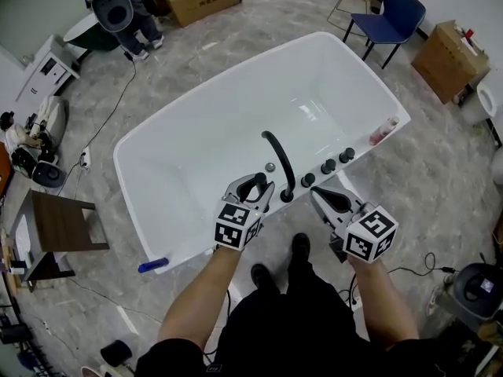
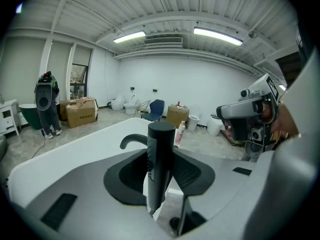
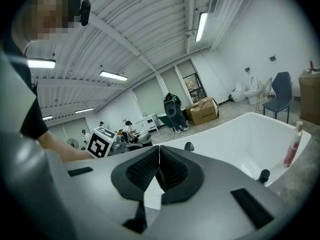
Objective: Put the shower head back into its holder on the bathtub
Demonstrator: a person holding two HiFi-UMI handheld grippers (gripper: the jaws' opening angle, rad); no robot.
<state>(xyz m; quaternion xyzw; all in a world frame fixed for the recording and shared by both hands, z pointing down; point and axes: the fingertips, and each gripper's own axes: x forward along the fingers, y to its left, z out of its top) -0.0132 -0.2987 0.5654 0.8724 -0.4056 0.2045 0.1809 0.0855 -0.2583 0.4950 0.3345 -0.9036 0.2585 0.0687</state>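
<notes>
— Left claw (image 1: 253,185) pinches the black shower head (image 2: 160,156), which stands up between its pads just over the near rim of the white bathtub (image 1: 196,132). I'm driving from the remote desk. Right claw (image 3: 158,165) is pressed together on nothing, just beside it.

— Which step is that?

— Bringing it in, by my reading; it isn't seated yet. I take the holder to be among the black fittings on that rim, but I can't tell which one it is. Next I'd line the handle's lower end up over the socket and lower it straight, minding the arched spout (image 1: 278,162) just beside my claw.

— The count?

— One shower head, one bathtub, one arched spout, three round knobs (image 1: 328,166), one pink bottle (image 1: 383,130) farther right on the rim, and two claws.
</notes>
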